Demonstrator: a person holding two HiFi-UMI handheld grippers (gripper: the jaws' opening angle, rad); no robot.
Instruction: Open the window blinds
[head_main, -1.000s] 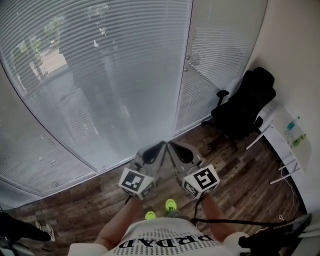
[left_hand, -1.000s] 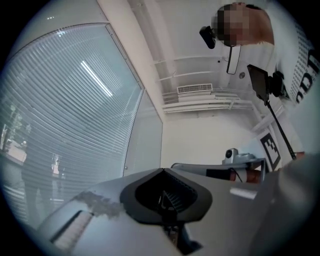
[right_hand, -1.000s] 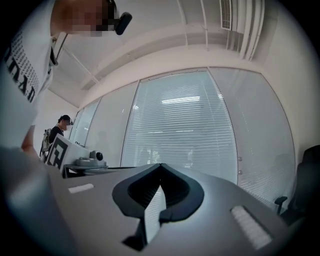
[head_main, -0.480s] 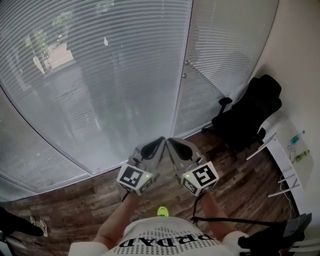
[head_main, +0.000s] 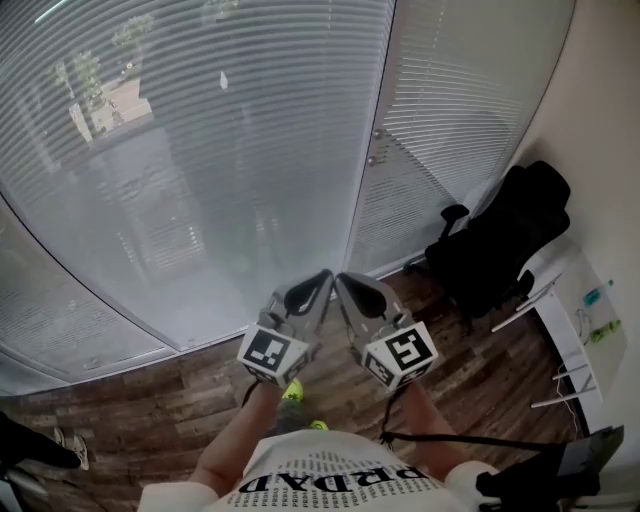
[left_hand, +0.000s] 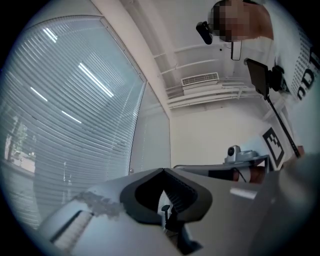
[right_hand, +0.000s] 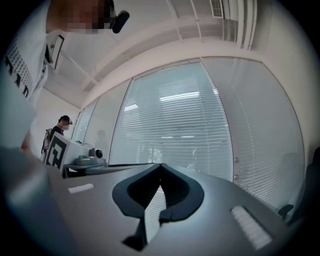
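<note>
White slatted blinds (head_main: 200, 150) cover the curved glass wall ahead, slats turned flat, with the street faintly showing through. A narrower blind panel (head_main: 450, 110) hangs right of the window post. My left gripper (head_main: 326, 273) and right gripper (head_main: 340, 277) are held side by side in front of my body, pointing at the window and well short of it. Both are shut with nothing between the jaws. The left gripper view has its jaw tips (left_hand: 163, 170) touching, blinds (left_hand: 65, 115) to the left. In the right gripper view the tips (right_hand: 160, 164) meet before the blinds (right_hand: 175, 130).
A black office chair (head_main: 500, 235) stands in the right corner by the wall. A white table (head_main: 585, 325) with small items is further right. Two knobs (head_main: 375, 135) sit on the window post. Another person (right_hand: 62, 122) stands far off at the left. The floor is wood planks (head_main: 150, 420).
The window and blinds have come closer in the head view, and the chair has slid right. Both grippers keep their place before my body, still shut.
</note>
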